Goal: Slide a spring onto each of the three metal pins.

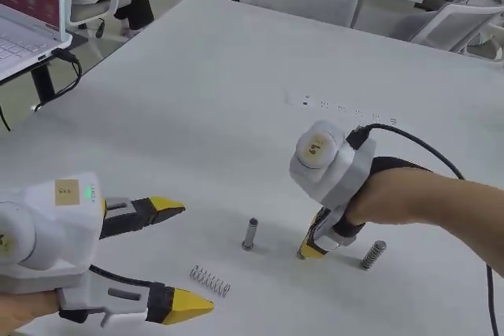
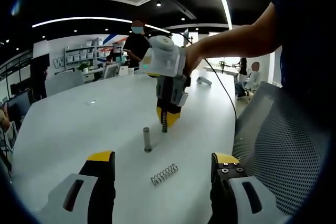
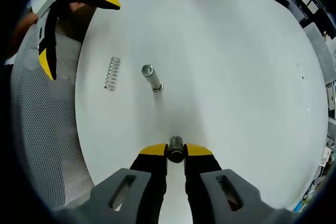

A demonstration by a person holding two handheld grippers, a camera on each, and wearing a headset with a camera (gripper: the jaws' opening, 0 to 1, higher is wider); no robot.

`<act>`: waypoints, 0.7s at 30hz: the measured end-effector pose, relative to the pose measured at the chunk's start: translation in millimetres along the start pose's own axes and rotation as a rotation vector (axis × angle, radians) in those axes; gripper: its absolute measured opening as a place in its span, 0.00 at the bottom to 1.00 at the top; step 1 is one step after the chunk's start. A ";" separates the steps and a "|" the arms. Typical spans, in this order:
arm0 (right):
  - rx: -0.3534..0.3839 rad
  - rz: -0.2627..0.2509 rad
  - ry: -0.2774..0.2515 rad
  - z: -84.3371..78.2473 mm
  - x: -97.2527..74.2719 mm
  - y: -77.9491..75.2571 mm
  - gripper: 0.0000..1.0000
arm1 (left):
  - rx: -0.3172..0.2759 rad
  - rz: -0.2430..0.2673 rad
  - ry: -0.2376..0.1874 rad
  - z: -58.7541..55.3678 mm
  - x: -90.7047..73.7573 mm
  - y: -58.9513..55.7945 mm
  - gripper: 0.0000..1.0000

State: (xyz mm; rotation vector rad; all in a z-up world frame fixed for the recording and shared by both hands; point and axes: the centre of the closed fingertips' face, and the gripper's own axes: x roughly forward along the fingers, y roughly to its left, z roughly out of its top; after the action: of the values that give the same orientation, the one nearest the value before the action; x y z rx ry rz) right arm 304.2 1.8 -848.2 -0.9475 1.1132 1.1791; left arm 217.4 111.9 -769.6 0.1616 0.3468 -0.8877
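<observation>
So the right tool (image 1: 312,248) is clamped on a spring (image 3: 176,149) down at the tabletop (image 1: 236,100) beside the bare pin (image 1: 250,234), the left tool (image 1: 195,256) has its jaws apart by the loose spring (image 1: 209,281), and tbh the pinched spring could ping off if it's squeezed crooked.

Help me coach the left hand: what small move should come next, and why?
Probably lower the open left gripper onto the loose spring and close: the upright pin beside it is bare, and the right gripper is shut on a second spring.
</observation>
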 end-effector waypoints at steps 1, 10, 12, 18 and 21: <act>0.000 -0.001 -0.002 0.0 0.1 0.2 0.11 | -0.002 -0.001 -0.001 -0.1 0.1 -0.1 0.71; 0.019 0.000 -0.021 -1.6 -3.0 -0.7 0.15 | -0.004 -0.005 0.003 -2.1 -0.1 -0.8 0.71; 0.024 -0.003 -0.021 -4.0 -4.1 -1.2 0.14 | -0.006 -0.006 0.001 -1.7 0.0 -0.8 0.71; 0.048 -0.006 -0.037 -10.7 -9.7 -1.2 0.15 | -0.004 -0.009 0.001 -1.0 0.5 -1.3 0.71; 0.055 -0.006 -0.046 -15.3 -12.6 1.3 0.16 | -0.004 -0.014 0.001 -0.9 1.5 -2.2 0.70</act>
State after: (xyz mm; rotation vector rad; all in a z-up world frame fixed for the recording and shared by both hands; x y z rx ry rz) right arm 300.3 -15.5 -839.1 -0.8769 1.1001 1.1535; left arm 216.4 109.7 -771.0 0.1563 0.3508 -0.9004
